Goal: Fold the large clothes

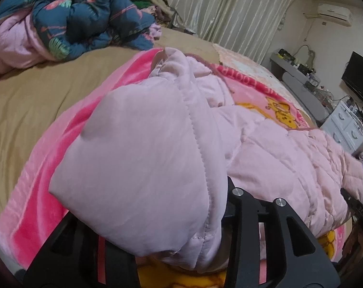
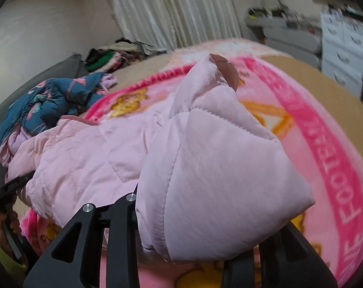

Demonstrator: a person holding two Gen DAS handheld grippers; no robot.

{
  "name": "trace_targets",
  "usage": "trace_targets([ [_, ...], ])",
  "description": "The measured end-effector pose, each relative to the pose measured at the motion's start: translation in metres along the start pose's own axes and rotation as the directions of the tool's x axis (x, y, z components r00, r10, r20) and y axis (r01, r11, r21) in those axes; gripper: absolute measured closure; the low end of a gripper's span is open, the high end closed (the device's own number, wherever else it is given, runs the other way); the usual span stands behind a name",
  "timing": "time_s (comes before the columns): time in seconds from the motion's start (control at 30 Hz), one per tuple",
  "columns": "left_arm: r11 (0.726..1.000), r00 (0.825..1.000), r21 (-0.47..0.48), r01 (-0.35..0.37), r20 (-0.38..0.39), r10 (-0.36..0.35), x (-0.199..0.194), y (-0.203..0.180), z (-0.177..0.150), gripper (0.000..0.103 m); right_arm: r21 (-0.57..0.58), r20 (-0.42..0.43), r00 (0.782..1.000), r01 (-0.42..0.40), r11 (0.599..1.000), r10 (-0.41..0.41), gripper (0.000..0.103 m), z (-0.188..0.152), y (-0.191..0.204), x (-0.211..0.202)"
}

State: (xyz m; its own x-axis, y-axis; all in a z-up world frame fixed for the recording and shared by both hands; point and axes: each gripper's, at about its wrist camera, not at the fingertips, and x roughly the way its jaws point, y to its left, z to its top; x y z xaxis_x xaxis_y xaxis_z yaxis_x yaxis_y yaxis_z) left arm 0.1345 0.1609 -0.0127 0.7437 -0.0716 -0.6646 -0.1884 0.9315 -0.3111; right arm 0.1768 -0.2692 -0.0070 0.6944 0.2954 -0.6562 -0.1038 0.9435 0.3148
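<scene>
Pale pink quilted jacket [image 1: 138, 158] drapes over my left tongs [image 1: 193, 247], a thick fold bunched between the jaws; my right tongs [image 2: 200, 247] carry its other corner the same way. Whether the pads still pinch, I cannot tell, as fabric hides them. Ahead of both, the jacket's body lies on the pink blanket [image 1: 61, 144] on the bed [image 1: 37, 88]. Both tongs tilt downward. Slippery padding may slide free unevenly, skewing the fold.

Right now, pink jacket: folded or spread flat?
Partly folded: the pink jacket lies on the pink blanket, an end bunched over each gripper, not flat.
</scene>
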Motion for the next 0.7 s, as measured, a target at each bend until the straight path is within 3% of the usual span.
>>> trace_targets([
  [0.3, 0.999, 1.0, -0.038, 0.0, -0.021, -0.001, 0.006, 0.015, -0.018, 0.054, 0.184, -0.077, 0.997, 0.002, 0.983, 0.013, 0.041, -0.02, -0.031, 0.014],
  [0.37, 0.999, 1.0, -0.046, 0.0, -0.028, -0.001, 0.004, 0.02, -0.02, 0.049, 0.206, -0.084, 0.996, 0.038, 0.978, -0.021, 0.018, -0.024, -0.037, 0.011],
  [0.47, 0.998, 0.999, -0.057, -0.005, -0.032, 0.003, -0.003, 0.025, -0.025, 0.04, 0.238, -0.082, 0.997, 0.027, 0.971, -0.008, 0.013, -0.029, -0.046, 0.005],
  [0.57, 0.998, 0.999, -0.058, -0.018, -0.03, 0.016, -0.014, 0.027, -0.03, 0.033, 0.232, -0.067, 0.996, 0.071, 0.97, -0.056, 0.006, -0.034, -0.047, -0.009],
  [0.7, 0.998, 1.0, -0.06, -0.024, -0.015, 0.024, -0.033, 0.032, -0.034, 0.025, 0.199, -0.017, 0.995, 0.1, 0.975, -0.099, 0.005, -0.039, -0.042, -0.037],
])
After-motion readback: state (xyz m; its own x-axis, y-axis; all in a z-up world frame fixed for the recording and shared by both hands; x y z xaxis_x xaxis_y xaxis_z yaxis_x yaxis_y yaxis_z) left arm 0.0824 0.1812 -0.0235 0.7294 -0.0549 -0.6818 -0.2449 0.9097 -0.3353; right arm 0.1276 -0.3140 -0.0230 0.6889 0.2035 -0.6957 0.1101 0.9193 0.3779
